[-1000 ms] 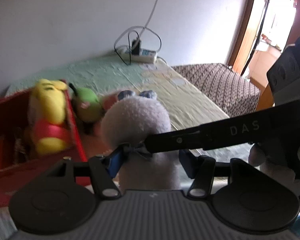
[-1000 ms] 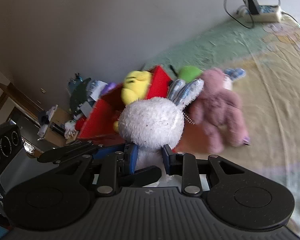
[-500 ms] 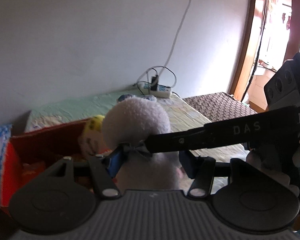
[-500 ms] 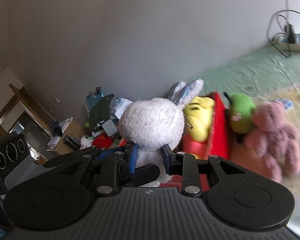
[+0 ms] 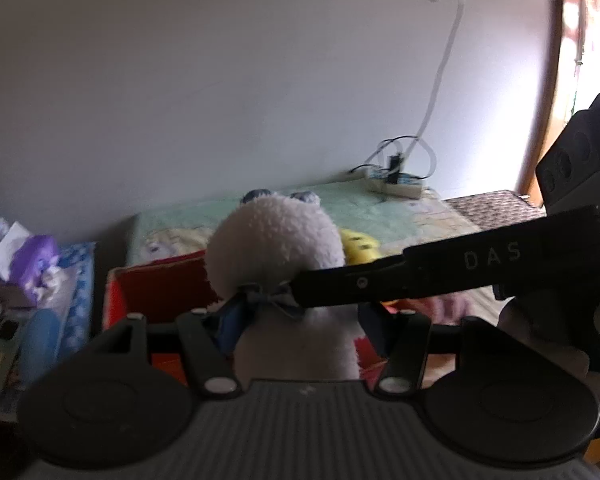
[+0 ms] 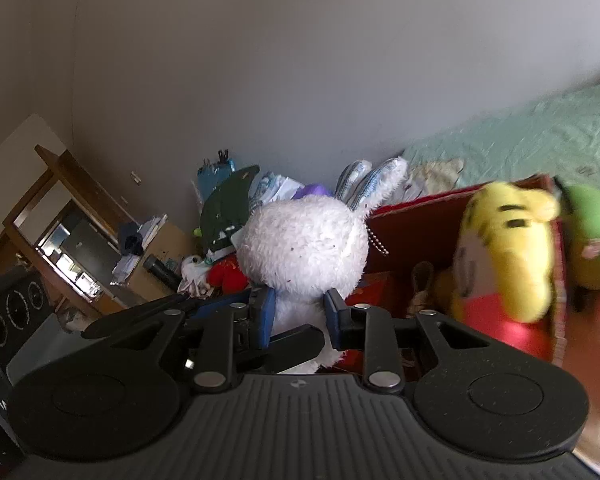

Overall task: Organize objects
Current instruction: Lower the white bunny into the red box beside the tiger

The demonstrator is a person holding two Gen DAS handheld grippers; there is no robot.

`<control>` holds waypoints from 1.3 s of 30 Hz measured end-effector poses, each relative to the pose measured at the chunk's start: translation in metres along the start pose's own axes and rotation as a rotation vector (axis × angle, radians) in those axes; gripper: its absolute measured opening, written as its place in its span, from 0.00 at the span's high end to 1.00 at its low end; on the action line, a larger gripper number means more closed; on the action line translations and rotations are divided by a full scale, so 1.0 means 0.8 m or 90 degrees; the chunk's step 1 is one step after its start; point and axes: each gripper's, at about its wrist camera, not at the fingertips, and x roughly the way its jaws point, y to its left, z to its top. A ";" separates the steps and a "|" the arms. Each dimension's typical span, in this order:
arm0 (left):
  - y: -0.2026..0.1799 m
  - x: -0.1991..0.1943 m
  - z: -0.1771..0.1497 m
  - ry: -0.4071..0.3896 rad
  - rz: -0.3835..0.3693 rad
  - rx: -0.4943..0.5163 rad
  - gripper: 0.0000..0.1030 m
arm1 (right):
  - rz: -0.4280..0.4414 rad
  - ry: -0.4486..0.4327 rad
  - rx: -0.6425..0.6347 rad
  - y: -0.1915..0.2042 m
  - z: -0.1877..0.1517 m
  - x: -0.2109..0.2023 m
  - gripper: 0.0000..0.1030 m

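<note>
The only readable writing is the white lettering "DAS" on the black arm of the right gripper (image 5: 300,294), which crosses the left wrist view from the right and ends at the neck of the fluffy white plush rabbit with blue striped ears (image 6: 306,246). That rabbit is held between both grippers: the right gripper's (image 6: 300,312) blue-padded jaws are clenched on its neck, and the left gripper's (image 5: 296,320) jaws press against its body from the other side. The rabbit hangs above the near left part of the open red cardboard box (image 6: 416,216). A yellow plush toy with a red middle (image 6: 504,256) stands in the box on the right, and a green round plush toy (image 6: 592,236) lies just outside its right wall. The box rests on the pale green bed (image 5: 340,204). A white power strip with plugged cables (image 5: 396,186) sits far on the bed by the wall. Cluttered odds and ends crowd the left side beyond the box.
</note>
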 end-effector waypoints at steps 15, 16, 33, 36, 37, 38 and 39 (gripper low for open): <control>0.085 0.073 -0.031 0.088 0.082 -0.059 0.42 | 0.015 0.101 0.082 -0.035 -0.002 0.117 0.73; 0.087 0.077 -0.034 0.095 0.084 -0.061 0.41 | 0.012 0.108 0.086 -0.036 -0.003 0.123 0.73; 0.091 0.104 -0.053 0.151 0.126 -0.041 0.38 | -0.076 0.211 0.139 -0.051 -0.008 0.160 0.74; 0.089 0.101 -0.053 0.154 0.138 -0.038 0.37 | -0.078 0.218 0.124 -0.046 -0.009 0.164 0.73; 0.088 0.099 -0.054 0.155 0.143 -0.036 0.37 | -0.076 0.219 0.119 -0.045 -0.010 0.163 0.72; 0.088 0.097 -0.054 0.155 0.147 -0.035 0.38 | -0.074 0.219 0.120 -0.046 -0.009 0.164 0.72; 0.087 0.096 -0.053 0.156 0.151 -0.033 0.38 | -0.072 0.219 0.122 -0.046 -0.009 0.165 0.72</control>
